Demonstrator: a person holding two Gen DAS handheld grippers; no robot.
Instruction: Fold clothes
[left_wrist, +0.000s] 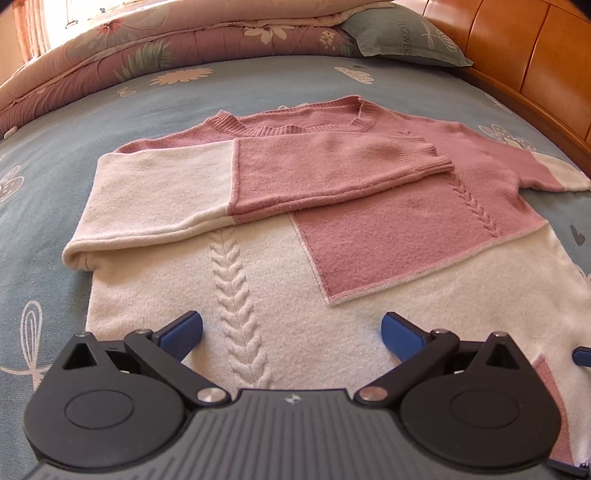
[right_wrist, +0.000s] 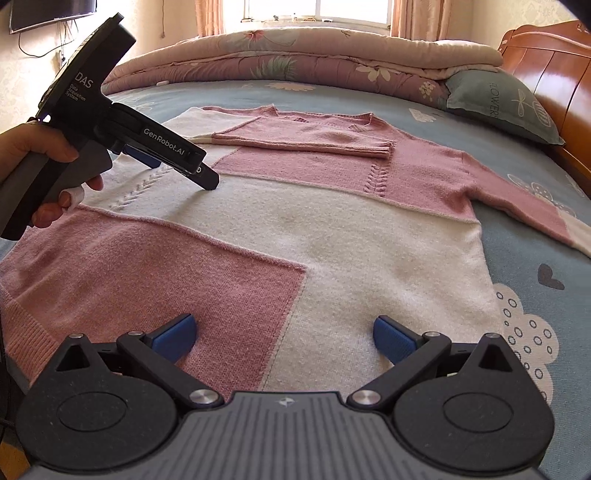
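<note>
Now, line by line:
Left gripper (left_wrist: 291, 334): blue-padded fingers spread wide, pinching nothing, poised over the cream lower part of the sweater beside its cable braid (left_wrist: 240, 306).
Right gripper (right_wrist: 284, 334): fingers likewise spread and empty, above the hem area where a pink panel meets cream.
Hand (right_wrist: 48, 177): wraps the left gripper's grey handle, seen from the right wrist view.
Sweater (left_wrist: 369, 236): pink and cream knit, lying flat on the bed; one sleeve (left_wrist: 258, 181) folded across the chest, the other sleeve (right_wrist: 524, 206) stretched out sideways.
Bedsheet (left_wrist: 55, 206): blue, patterned.
Quilt (right_wrist: 295, 62): folded along the far side.
Pillow (right_wrist: 502, 103): near the wooden headboard (right_wrist: 554, 62).
</note>
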